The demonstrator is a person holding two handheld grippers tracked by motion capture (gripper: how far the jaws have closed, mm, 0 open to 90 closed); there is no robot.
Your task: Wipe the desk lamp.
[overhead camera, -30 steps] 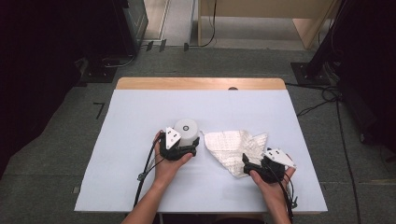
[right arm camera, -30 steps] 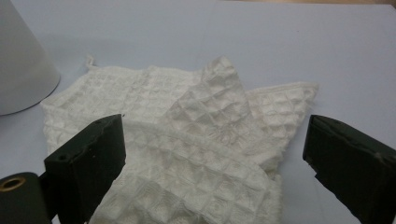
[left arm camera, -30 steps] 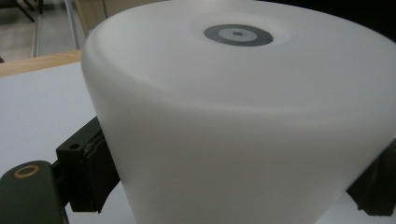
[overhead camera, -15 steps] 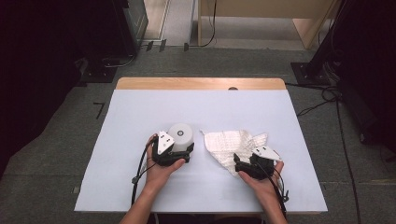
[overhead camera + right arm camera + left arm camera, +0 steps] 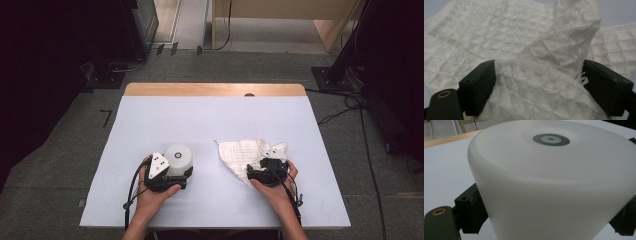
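A white cup (image 5: 178,156) stands upside down on the pale table (image 5: 200,115) at the front left. My left gripper (image 5: 178,168) is shut on it; in the left gripper view the cup (image 5: 554,182) fills the gap and both pads (image 5: 474,212) press its wall. A white waffle-weave cloth (image 5: 240,152) lies rumpled at the front right. My right gripper (image 5: 265,167) sits on its near right part. Its jaws have just been closing. In the right gripper view a raised fold of the cloth (image 5: 499,30) lies between the still wide jaws of the gripper (image 5: 541,85).
A wooden strip (image 5: 215,90) runs along the table's far edge. Beyond it the floor carries cables (image 5: 350,102), a dark cabinet (image 5: 140,20) at the left and a dark stand (image 5: 330,75) at the right. The person's forearms come in over the near edge.
The left gripper has carried the cup left and nearer to the person. The right gripper has slid left over the cloth, bunching it, and its jaws have narrowed a little.
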